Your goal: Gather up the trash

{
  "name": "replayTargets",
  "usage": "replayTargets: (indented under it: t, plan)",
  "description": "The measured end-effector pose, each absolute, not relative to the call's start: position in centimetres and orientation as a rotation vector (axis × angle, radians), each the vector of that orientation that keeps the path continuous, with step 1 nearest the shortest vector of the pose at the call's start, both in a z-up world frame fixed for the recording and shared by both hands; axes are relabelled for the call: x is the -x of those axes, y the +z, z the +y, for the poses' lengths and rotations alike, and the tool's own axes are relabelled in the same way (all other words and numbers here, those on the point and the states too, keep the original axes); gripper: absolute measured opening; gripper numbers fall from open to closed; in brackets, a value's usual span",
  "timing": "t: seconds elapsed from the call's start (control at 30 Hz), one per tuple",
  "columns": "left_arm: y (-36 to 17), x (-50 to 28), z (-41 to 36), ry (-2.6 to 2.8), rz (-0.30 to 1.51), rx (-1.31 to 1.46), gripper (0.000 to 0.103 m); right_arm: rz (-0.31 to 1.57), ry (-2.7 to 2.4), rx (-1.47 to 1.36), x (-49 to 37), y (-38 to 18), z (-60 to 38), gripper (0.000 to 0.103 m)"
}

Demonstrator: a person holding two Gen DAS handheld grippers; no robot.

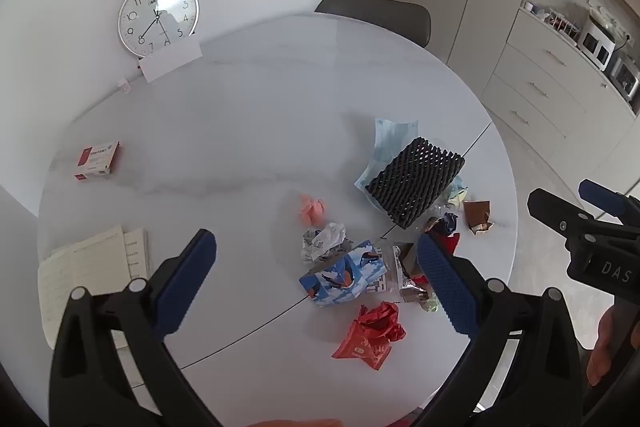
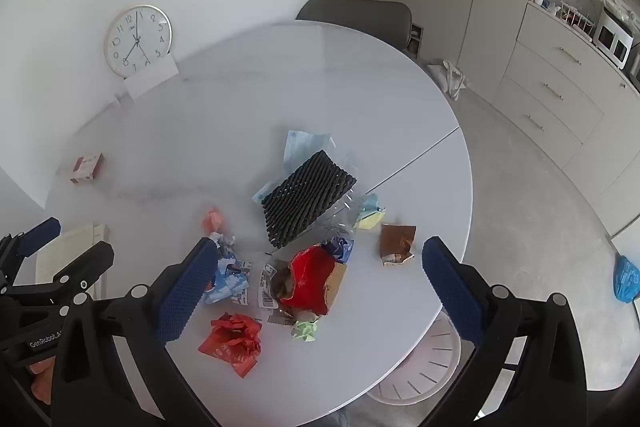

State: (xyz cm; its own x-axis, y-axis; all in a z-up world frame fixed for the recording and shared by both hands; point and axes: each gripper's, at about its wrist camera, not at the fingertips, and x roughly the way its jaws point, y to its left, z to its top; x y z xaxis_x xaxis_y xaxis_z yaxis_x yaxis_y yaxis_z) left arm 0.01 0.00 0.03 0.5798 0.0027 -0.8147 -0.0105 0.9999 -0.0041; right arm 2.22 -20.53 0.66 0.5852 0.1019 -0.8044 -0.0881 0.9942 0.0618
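Trash (image 1: 372, 251) litters the table (image 1: 248, 131) (both grippers, left (image 1: 316, 275) and right (image 2: 316, 279), hover wide open, empty).

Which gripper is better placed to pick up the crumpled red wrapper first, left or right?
Probably the right gripper: open, and the red wrapper lies just below its fingers, near the pink bin. The left gripper is open too, slightly further away.

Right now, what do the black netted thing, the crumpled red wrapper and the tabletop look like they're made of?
Black netted sleeve: likely soft foam mesh, matte, going by its thick open lattice.
Red wrapper: probably thin plastic film or foil, with sharp crinkles and a slight sheen.
Table: looks like polished marble or a marble-look slab, white with faint grey veins and a glossy reflection; which one cannot be told.
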Motion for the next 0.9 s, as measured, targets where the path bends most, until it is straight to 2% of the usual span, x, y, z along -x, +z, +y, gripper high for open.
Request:
replayTargets:
  t: [0.9]
  plan:
    - [0.0, 0.1, -0.4, -0.022, 0.969, 0.003, 0.097, 0.959, 0.104, -0.006, -2.2, 0.0, -20.6, 0.101]
